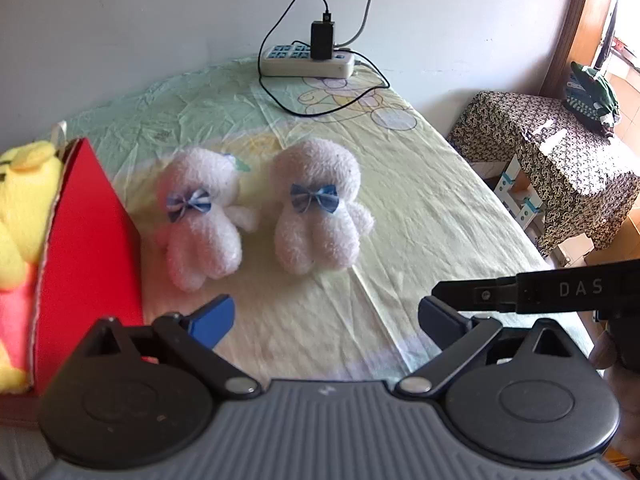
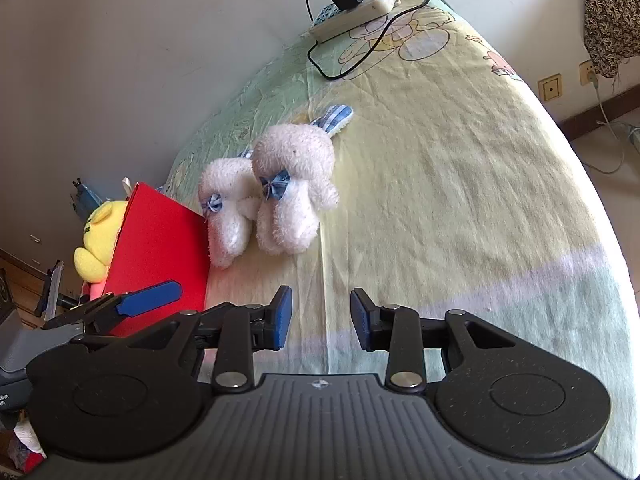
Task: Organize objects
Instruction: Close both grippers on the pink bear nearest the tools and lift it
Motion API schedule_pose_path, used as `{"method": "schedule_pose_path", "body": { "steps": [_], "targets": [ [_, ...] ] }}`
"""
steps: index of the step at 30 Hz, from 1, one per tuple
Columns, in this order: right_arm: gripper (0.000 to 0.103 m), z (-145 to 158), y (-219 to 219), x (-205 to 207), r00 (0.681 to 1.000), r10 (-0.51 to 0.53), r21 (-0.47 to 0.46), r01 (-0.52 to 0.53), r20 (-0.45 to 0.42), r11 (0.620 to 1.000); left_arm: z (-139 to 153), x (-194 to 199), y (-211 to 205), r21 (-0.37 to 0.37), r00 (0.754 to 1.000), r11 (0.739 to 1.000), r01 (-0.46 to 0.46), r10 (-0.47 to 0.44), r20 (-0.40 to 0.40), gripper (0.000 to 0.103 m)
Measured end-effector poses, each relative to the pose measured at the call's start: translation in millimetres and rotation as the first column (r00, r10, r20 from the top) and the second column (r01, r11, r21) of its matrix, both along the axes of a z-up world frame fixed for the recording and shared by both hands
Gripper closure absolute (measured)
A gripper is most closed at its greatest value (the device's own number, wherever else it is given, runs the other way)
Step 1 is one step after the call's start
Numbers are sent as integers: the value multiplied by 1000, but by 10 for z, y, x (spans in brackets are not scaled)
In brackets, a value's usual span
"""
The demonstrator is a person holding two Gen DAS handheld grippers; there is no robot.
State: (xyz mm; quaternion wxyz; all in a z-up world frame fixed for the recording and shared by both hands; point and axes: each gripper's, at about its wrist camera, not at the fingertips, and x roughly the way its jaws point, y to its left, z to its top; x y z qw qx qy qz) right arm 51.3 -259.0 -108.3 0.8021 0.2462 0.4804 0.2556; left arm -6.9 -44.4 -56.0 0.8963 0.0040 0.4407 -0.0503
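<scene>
Two white plush rabbits with blue bows lie side by side on the bed: the left rabbit (image 1: 200,220) (image 2: 228,204) and the right rabbit (image 1: 316,208) (image 2: 294,196). A red box (image 1: 88,248) (image 2: 160,240) stands at the left, touching the left rabbit, with a yellow plush bear (image 1: 20,216) (image 2: 98,236) inside it. My left gripper (image 1: 326,320) is open and empty, just short of the rabbits. My right gripper (image 2: 320,318) is open and empty, nearer than the rabbits. The right gripper's finger shows in the left wrist view (image 1: 520,290).
A white power strip (image 1: 308,60) (image 2: 356,8) with a black charger and cable lies at the bed's far end by the wall. A stool with patterned cloth (image 1: 548,160) stands right of the bed. The bed sheet (image 1: 400,200) (image 2: 460,200) is yellow-green.
</scene>
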Motion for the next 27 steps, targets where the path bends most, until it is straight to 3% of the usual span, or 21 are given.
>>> {"method": "schedule_pose_path", "body": {
  "steps": [6,11,22,27],
  "targets": [
    [67,-105,13,149,999,-25,34,26,-41,999,-181,204,33,-40,999,998,45,-46,-27,17],
    [67,-156,42,315,997,-45,61,50,-70,997,-262,437,182,-130,998,991,43,-48,-35,17],
    [67,-159,222,744,995,-64,86,71,-77,994,-367,817,376,-190,998,981,33,-43,-51,17],
    [67,-212,339,856,994,-43,72,51,-99,996,-439,912,343,-182,995,981,67,-80,-64,22]
  ]
}}
